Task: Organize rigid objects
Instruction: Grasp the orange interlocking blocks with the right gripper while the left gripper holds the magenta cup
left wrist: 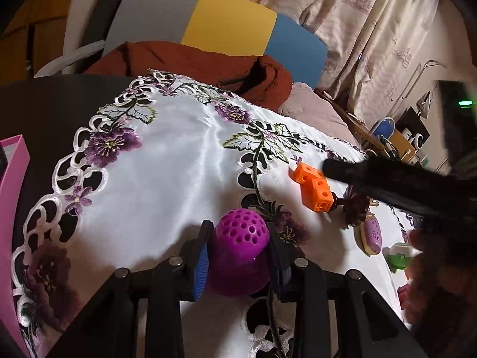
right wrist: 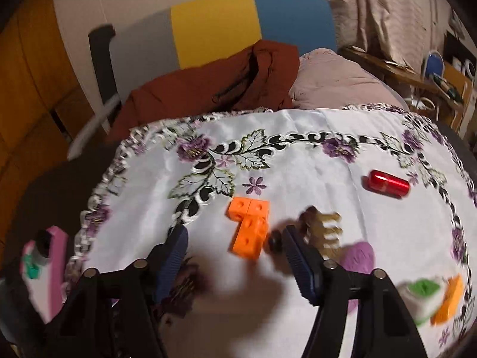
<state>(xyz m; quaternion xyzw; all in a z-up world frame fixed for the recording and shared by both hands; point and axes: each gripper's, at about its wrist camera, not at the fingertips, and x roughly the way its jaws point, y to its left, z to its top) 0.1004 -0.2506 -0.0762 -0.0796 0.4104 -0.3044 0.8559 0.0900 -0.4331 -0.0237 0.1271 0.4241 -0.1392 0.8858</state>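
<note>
Two close wrist views, shared orange blocks (left wrist: 313,186) (right wrist: 249,228).

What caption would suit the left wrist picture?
Left tool grips a purple perforated ball above the embroidered cloth, near orange blocks.

A dark table (left wrist: 53,104) carries a white satin cloth (right wrist: 298,164) embroidered with purple flowers. On the cloth lie an orange L-shaped block cluster (right wrist: 249,228) and a red metallic cylinder (right wrist: 386,184).

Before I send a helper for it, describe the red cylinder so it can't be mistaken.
On the white embroidered tablecloth, look toward its right side, inside the purple flower border. The red cylinder lies on its side there, alone; it is the only glossy, metallic red piece, apart from the orange block cluster.
</note>
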